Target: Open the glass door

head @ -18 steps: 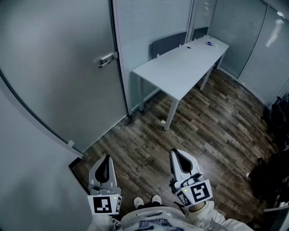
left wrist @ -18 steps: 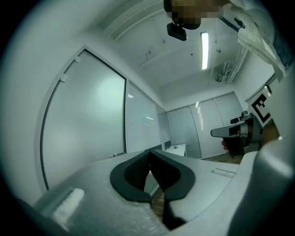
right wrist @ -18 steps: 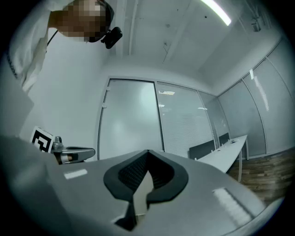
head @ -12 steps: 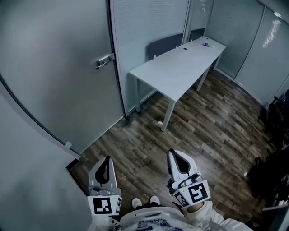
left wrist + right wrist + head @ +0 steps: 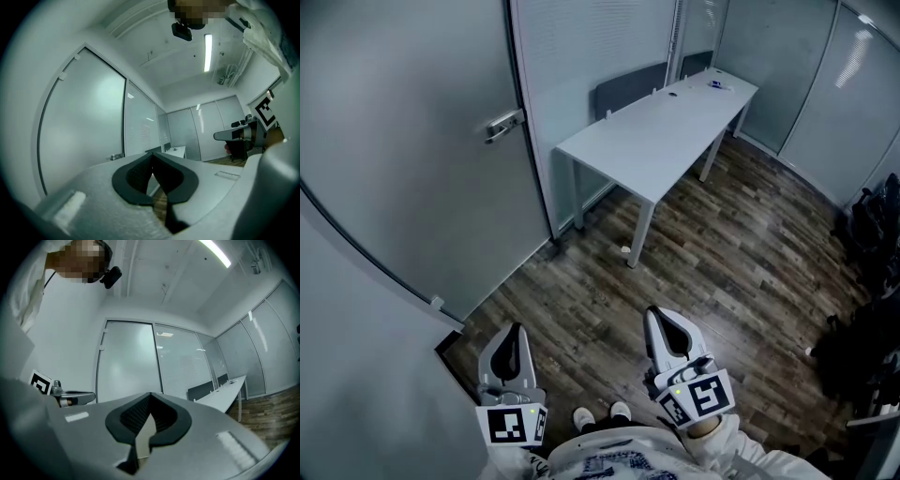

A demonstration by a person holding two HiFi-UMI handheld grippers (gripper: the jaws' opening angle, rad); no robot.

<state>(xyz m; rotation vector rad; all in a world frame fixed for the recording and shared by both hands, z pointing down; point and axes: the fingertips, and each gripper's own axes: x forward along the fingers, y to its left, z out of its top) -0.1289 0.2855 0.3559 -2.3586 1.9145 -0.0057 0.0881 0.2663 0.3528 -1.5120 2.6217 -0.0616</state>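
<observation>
The frosted glass door (image 5: 412,159) stands closed at the left of the head view, its metal lever handle (image 5: 503,125) near the right edge of the pane. My left gripper (image 5: 515,330) and right gripper (image 5: 662,316) hang low near my body, well short of the door, both shut and empty. In the left gripper view the jaws of the left gripper (image 5: 152,154) meet at the tip, with the door (image 5: 84,126) and its handle (image 5: 116,156) ahead to the left. In the right gripper view the right gripper (image 5: 150,394) points toward the door (image 5: 126,362).
A long white table (image 5: 656,131) stands against the slatted glass wall (image 5: 591,47), a dark chair back (image 5: 628,87) behind it. A small white object (image 5: 625,250) lies on the wood floor (image 5: 722,253). Black bags (image 5: 867,281) fill the right edge. My shoes (image 5: 600,414) are below.
The door, its handle and the table have slid a little to the left in the head view. Both grippers stay shut and low in the picture.
</observation>
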